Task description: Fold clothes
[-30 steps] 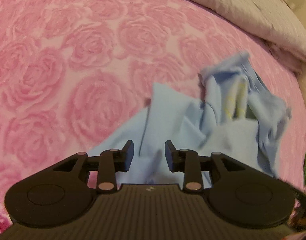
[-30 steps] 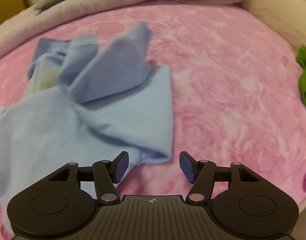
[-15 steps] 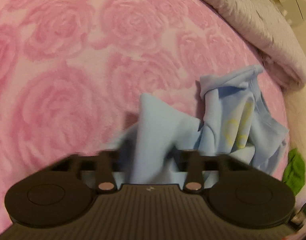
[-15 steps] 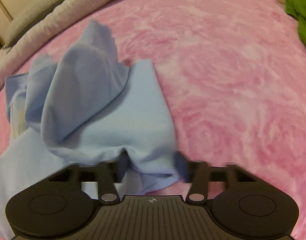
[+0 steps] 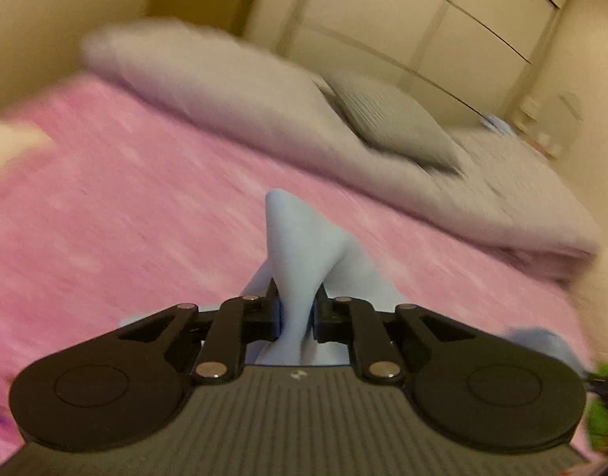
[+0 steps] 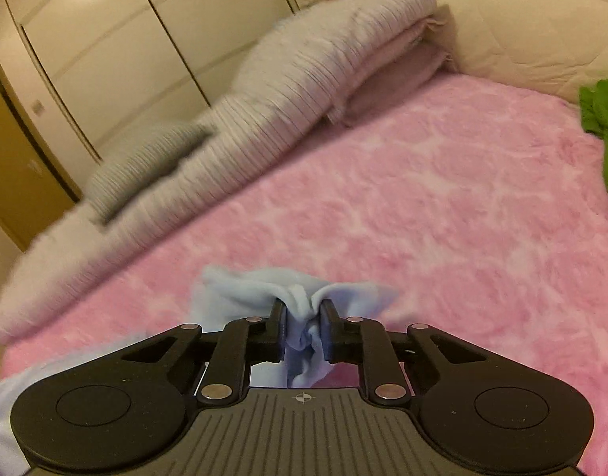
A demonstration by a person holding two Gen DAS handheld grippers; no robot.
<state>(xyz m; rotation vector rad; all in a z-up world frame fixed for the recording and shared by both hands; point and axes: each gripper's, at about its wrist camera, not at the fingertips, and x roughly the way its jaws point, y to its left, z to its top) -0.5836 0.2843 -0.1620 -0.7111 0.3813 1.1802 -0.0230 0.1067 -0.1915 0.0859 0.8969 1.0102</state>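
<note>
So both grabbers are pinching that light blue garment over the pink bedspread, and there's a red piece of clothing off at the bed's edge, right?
Nearly. The clothing at the bed's edge is green, not red, as the right wrist view shows. Both the left gripper and right gripper do pinch the light blue garment over the pink bedspread.

shirt [image 6: 304,305]: pale blue, in my black claws
blanket [image 6: 442,206]: pink, rose pattern
quilt [image 6: 288,91]: grey, striped
cloth [image 6: 605,119]: green
</note>
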